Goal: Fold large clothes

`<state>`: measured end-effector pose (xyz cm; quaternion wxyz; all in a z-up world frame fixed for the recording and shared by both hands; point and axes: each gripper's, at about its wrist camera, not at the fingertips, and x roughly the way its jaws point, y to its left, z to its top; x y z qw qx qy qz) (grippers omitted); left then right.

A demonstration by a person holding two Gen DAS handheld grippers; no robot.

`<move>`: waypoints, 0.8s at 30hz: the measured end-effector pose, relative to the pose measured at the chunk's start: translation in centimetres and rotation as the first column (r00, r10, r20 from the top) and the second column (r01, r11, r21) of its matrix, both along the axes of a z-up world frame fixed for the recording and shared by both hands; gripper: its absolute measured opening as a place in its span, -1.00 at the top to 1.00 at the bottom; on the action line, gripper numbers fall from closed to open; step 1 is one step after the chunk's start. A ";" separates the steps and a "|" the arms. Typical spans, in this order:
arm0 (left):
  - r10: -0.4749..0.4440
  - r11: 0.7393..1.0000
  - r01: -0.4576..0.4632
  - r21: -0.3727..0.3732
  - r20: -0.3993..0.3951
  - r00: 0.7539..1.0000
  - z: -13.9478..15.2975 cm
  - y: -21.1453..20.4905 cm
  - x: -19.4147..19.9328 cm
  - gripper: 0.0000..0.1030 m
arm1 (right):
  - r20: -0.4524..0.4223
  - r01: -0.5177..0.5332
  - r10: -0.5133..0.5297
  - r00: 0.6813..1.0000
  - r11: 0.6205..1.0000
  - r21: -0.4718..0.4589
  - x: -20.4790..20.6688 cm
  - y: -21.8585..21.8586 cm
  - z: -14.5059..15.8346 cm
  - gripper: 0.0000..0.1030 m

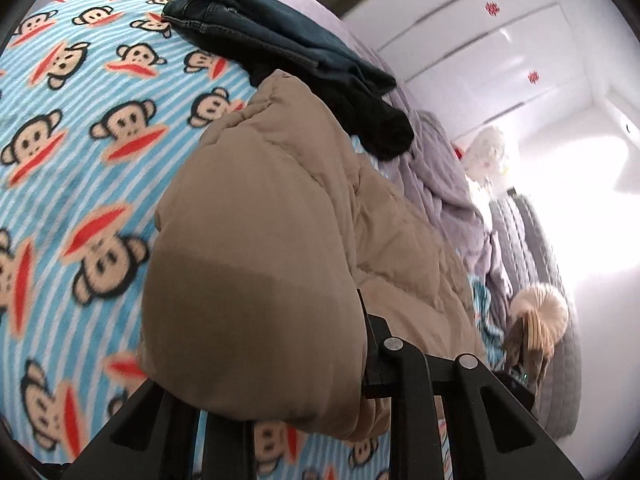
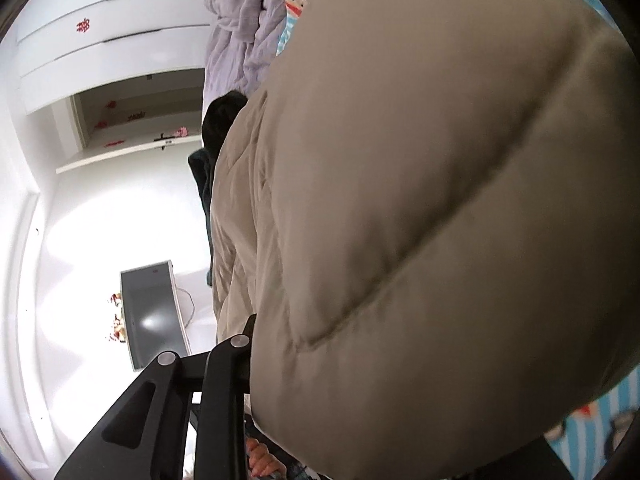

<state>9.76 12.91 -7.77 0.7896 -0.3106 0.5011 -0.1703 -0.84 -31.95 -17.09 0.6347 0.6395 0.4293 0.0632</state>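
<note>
Blue-and-white striped fleece blanket (image 1: 80,184) printed with monkey faces, spread flat. Crumpled lilac bedsheet (image 1: 440,176) beside it. White glossy wardrobe (image 2: 104,52) with red paper cut-outs behind.

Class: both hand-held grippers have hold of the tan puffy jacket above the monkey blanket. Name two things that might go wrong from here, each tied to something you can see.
1. The tan puffy jacket bulges over the left hand-held gripper and fills the right hand-held gripper view; the thick, slick padding may slip out.
2. The folded jeans and a black garment lie right beside the jacket on the monkey blanket; swinging it may drag them.
</note>
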 end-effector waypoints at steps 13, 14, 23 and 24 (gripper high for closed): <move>-0.073 0.993 0.091 0.072 -0.223 0.972 -4.2 4.0 -14.3 0.48 | -0.107 -0.075 0.077 0.991 0.997 0.027 -11.9 2.0 -1.8 0.40; -0.068 0.991 0.094 0.092 -0.250 0.966 -4.9 4.0 -15.0 0.47 | -0.122 -0.076 0.078 0.989 0.997 0.024 -12.1 1.9 -2.5 0.37; -0.123 0.951 0.179 0.251 -0.223 0.967 0.4 3.9 -16.2 0.47 | -0.204 -0.308 0.283 0.937 0.946 -0.104 -10.7 1.5 1.5 -0.21; -0.129 0.948 0.180 0.262 -0.202 0.971 1.5 3.9 -16.1 0.47 | -0.188 -0.363 0.337 0.922 0.923 -0.125 -10.7 1.7 2.8 -0.21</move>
